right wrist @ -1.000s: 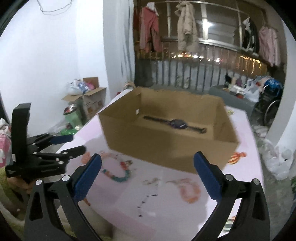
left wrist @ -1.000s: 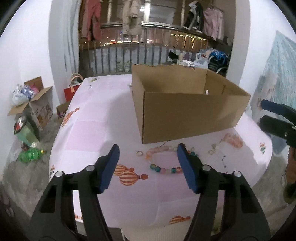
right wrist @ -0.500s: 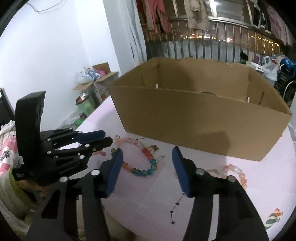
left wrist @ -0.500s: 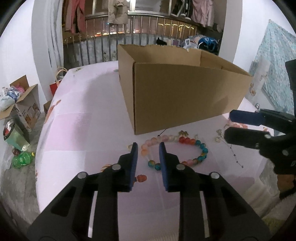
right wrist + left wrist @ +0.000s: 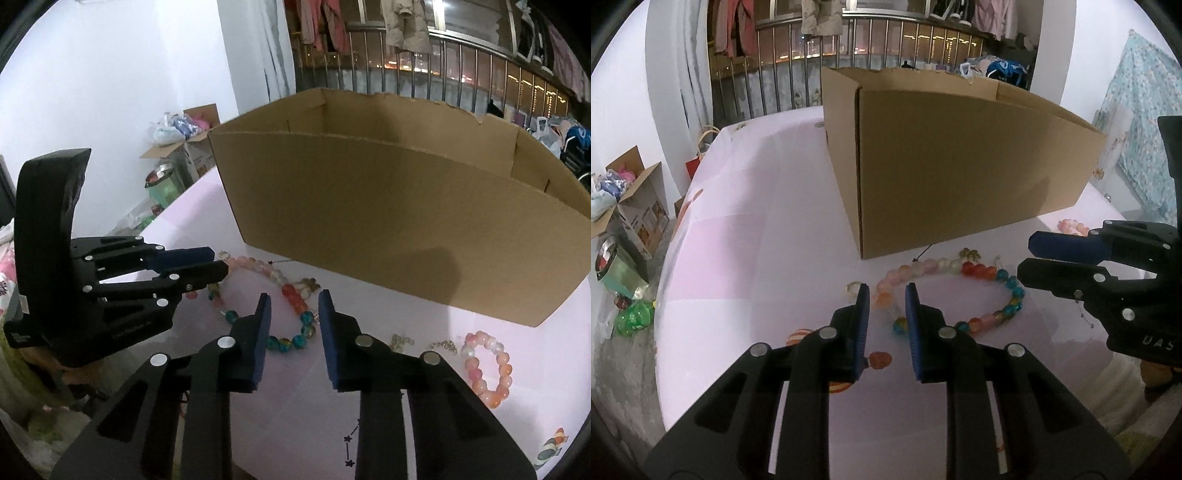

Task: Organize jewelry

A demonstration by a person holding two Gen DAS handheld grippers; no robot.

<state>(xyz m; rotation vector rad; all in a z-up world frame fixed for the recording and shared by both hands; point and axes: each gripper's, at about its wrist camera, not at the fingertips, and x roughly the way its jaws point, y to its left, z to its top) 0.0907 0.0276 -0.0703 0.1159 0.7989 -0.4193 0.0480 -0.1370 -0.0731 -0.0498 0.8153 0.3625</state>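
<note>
Jaws of both grippers, left [image 5: 883,295] and right [image 5: 293,302], narrowed, seemingly straddling bracelet [image 5: 960,291] before box [image 5: 960,166], gripping nothing; squeeze beads squarely.

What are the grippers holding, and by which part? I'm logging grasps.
Nothing yet. The left gripper and right gripper, jaws just narrowed, straddle opposite sides of the multicolored bead bracelet, pads not pressing it.

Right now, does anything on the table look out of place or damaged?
Yes. The cardboard box has a ragged, torn back rim. Jewelry lies loose on the pink tablecloth outside it: a multicolored bead bracelet, a pink bead bracelet and thin chains.
</note>
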